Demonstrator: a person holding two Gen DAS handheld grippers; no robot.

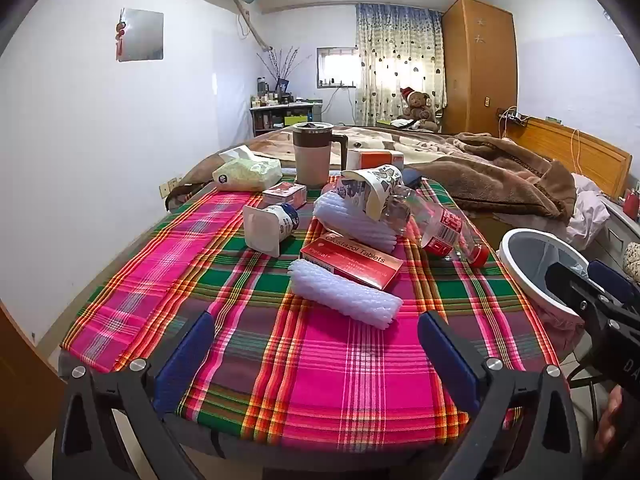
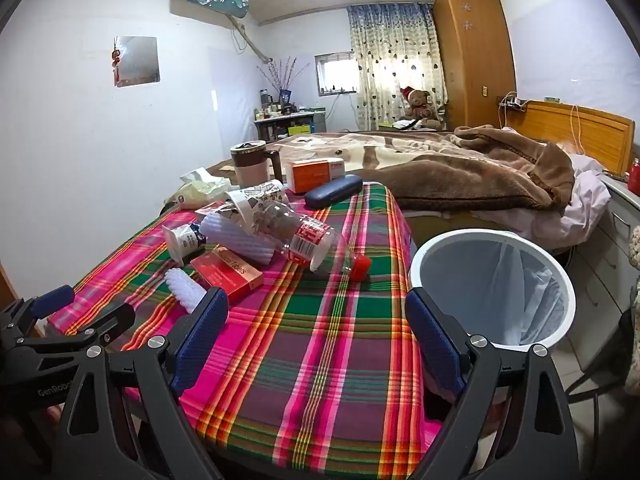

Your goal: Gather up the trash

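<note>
**Left wrist view: trash spread on plaid table, both grippers empty**

Your work surface is a table under a pink, green and red plaid cloth, set against a bed with a brown blanket in a white-walled bedroom. A wooden wardrobe stands at the far right.

On the cloth, left to right: a tissue pack, a tipped yogurt cup, a lidded mug at the back, a near white foam sleeve touching a red tablet box, a second foam sleeve under a crumpled paper cup, and a clear plastic bottle lying on its side, red cap toward the table edge.

A white bin with a clear liner stands just beside the table's right edge.

Your left gripper has its fingers spread wide over bare cloth, holding and touching nothing. Your right gripper is likewise wide apart, empty, near the table's right corner and the bin.
</note>
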